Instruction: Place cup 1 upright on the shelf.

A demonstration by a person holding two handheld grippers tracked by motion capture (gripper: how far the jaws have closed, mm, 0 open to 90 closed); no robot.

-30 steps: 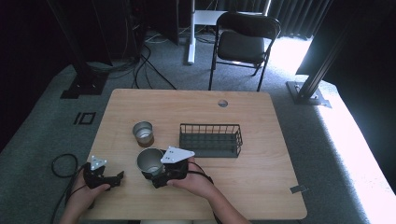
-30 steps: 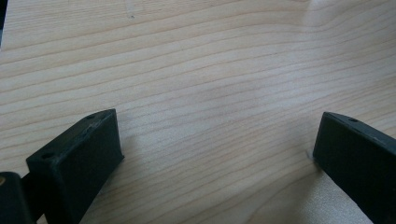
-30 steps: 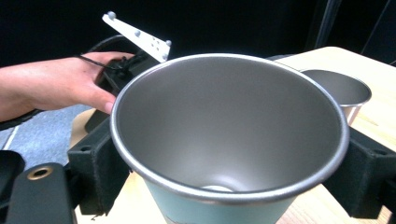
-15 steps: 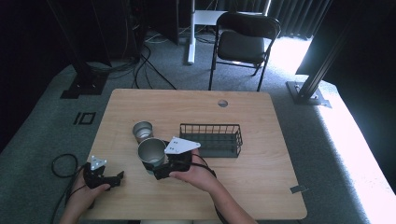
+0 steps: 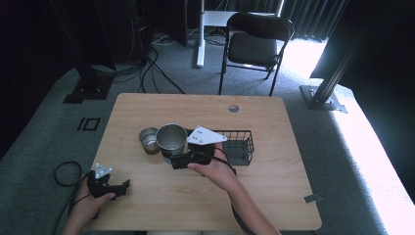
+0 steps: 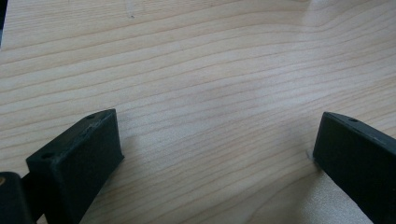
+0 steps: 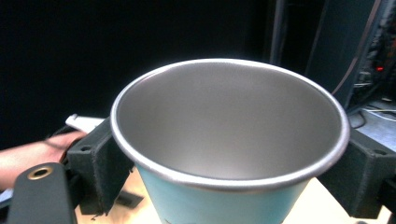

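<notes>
cup [image 7: 229, 140]: brushed matt metal inside, pale blue outside | table [image 6: 210, 70]: smooth matt wood | basket [image 5: 240, 144]: dark wire

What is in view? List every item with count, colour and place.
cup: 1, steel with pale blue outside, held above the table beside the basket
small cup: 1, steel, on the table left of the cup
basket: 1, black wire, table middle
table: 1, light wood
chair: 1, black, behind the table
right hand-held gripper: 1, black, shut on the cup
left hand-held gripper: 1, black, open, table's near left edge
</notes>
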